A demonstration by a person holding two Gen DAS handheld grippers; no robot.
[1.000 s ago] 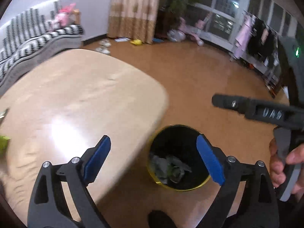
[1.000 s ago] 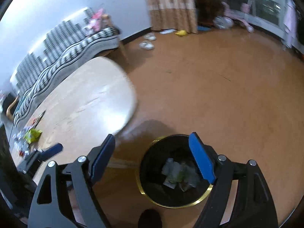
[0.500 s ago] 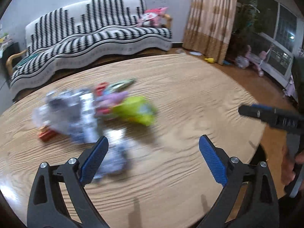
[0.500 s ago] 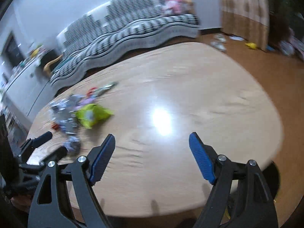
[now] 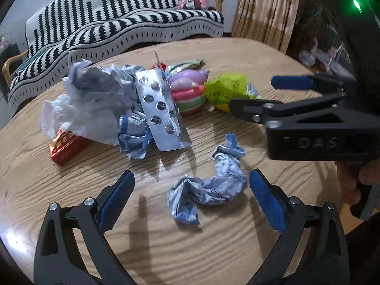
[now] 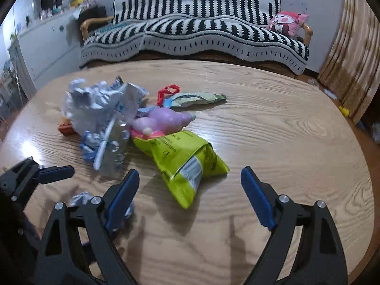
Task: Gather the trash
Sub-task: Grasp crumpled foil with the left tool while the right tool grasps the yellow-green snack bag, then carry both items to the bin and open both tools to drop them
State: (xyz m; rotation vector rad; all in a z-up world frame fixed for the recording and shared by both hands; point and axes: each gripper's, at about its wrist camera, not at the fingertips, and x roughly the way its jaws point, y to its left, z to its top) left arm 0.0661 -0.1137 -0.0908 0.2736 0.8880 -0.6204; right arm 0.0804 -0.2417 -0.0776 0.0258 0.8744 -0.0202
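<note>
A pile of trash lies on the oval wooden table [image 5: 213, 249]. It holds a silver blister pack [image 5: 161, 109], white tissue [image 5: 78, 114], a red box [image 5: 64, 144], a purple packet [image 5: 187, 78] and a lime-green snack bag [image 6: 185, 156]. A crumpled blue-white wrapper [image 5: 209, 187] lies apart from the pile. My left gripper [image 5: 191, 197] hangs open above it, a blue pad on either side, not touching. My right gripper [image 6: 188, 185] has its jaws opening, with the green bag's near end between them and untouched. In the left wrist view the right gripper [image 5: 253, 94] reaches in from the right.
A black-and-white striped sofa [image 6: 194, 30] with a pink plush [image 6: 287, 23] stands behind the table. Curtains [image 5: 268, 9] hang at the right, a white cabinet [image 6: 47, 45] at the left. The table's right edge [image 6: 361, 156] drops to the floor. A hand [image 5: 356, 180] holds the right gripper.
Both views have swung from the black bin on the floor to the table. Both grippers now hang over the trash pile, which has come close and sharp.
</note>
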